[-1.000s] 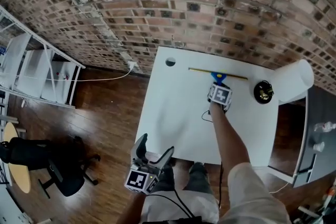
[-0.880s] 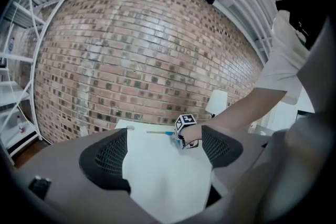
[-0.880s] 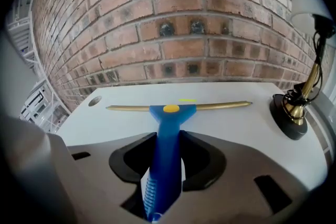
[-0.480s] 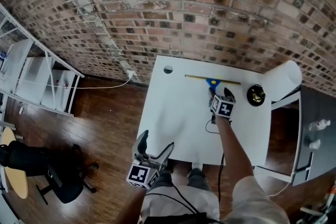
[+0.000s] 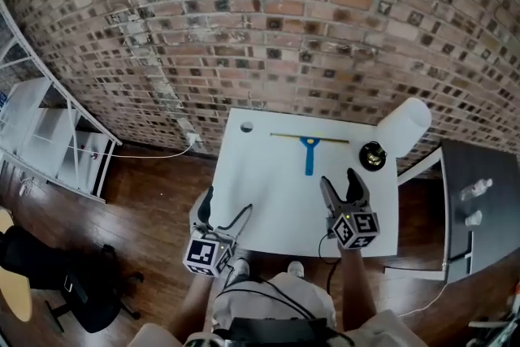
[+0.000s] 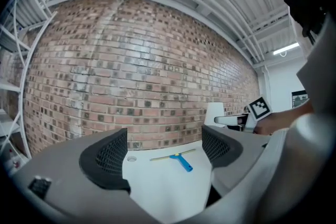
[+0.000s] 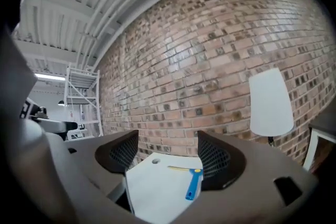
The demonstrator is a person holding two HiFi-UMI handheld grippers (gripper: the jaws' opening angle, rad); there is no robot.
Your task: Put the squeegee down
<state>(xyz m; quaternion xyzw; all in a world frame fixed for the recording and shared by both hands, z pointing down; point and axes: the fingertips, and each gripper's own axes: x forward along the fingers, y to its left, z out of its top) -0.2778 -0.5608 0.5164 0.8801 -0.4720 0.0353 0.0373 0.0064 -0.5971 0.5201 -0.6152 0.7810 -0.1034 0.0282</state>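
Observation:
The squeegee (image 5: 309, 149), with a blue handle and a long yellow blade, lies flat on the white table (image 5: 268, 191) near its far edge by the brick wall. It also shows as the squeegee (image 6: 175, 158) and the squeegee (image 7: 192, 181) in the two gripper views, lying free on the table top. My right gripper (image 5: 341, 190) is open over the near right part of the table, well short of the handle, with nothing between its fingers. My left gripper (image 5: 223, 210) is open at the table's near left edge, also holding nothing.
A white lamp shade (image 5: 404, 123) and its dark round base (image 5: 373, 154) stand at the table's far right. A cable hole (image 5: 246, 127) sits at the far left corner. A white shelf rack (image 5: 49, 142) stands on the wooden floor to the left, a dark cabinet (image 5: 479, 207) to the right.
The right gripper has let go of the squeegee handle and drawn back toward me, now open. The squeegee stays on the table. The head view has shifted back.

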